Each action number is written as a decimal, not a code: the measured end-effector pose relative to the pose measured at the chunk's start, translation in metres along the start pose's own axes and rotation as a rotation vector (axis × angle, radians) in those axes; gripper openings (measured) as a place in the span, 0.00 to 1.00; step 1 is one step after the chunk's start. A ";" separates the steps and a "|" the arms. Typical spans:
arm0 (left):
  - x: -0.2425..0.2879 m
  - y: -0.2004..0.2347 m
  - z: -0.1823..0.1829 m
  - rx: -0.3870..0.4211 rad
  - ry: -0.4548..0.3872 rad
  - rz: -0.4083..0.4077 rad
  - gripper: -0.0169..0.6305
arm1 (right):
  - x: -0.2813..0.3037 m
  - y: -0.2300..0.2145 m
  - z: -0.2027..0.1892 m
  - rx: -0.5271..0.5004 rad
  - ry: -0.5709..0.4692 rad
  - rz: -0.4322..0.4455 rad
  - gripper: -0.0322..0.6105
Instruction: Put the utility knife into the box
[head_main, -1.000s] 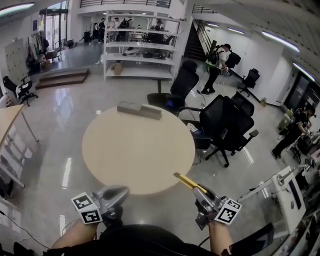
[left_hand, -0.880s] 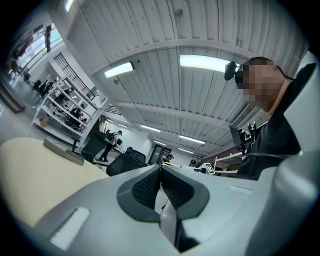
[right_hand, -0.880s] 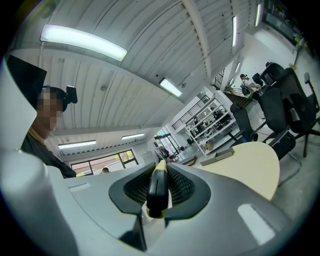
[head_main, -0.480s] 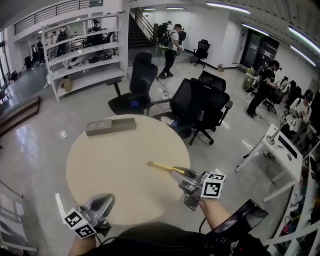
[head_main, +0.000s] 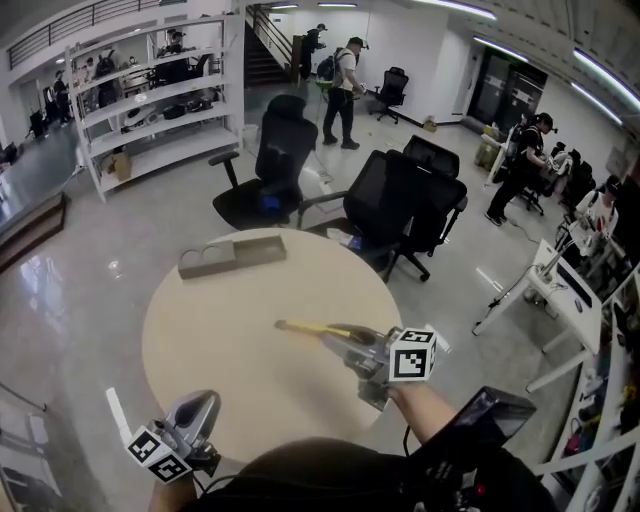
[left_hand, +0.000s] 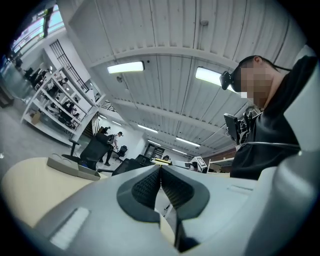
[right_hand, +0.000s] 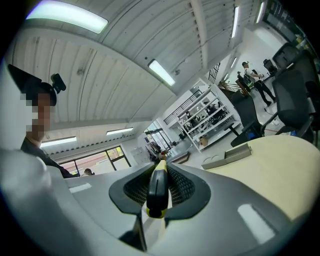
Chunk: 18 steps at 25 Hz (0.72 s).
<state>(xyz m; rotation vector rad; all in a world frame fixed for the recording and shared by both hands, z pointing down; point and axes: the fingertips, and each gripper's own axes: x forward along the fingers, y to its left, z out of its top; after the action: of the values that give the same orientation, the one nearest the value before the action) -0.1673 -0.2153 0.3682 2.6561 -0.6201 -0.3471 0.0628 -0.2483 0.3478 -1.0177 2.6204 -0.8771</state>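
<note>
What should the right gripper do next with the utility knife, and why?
Probably carry it across toward the grey box. The right gripper is shut on the utility knife above the middle of the table, while the box lies apart from it near the table's far edge, so the knife is not over it yet.

Lighting is bright and even, from ceiling strip lamps (left_hand: 125, 66). The glossy floor (head_main: 55, 285) carries glare patches at left. The table (head_main: 225, 325) is evenly lit, with faint shadows only. There is heavy fisheye bending at all edges, and the gripper views have black corners. The nearest surfaces there are soft, and distant figures are indistinct.
</note>
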 end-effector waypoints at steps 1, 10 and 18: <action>-0.001 0.006 0.001 -0.003 -0.003 0.004 0.03 | 0.006 -0.002 0.001 0.000 0.006 0.002 0.18; 0.023 0.033 -0.003 -0.010 -0.004 0.066 0.03 | 0.037 -0.039 0.017 0.020 0.056 0.063 0.18; 0.079 0.042 -0.023 -0.028 -0.017 0.246 0.04 | 0.046 -0.114 0.049 0.072 0.082 0.232 0.18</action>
<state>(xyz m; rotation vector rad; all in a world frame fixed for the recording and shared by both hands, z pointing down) -0.1071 -0.2796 0.3954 2.5150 -0.9279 -0.3044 0.1101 -0.3683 0.3774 -0.6566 2.6816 -0.9669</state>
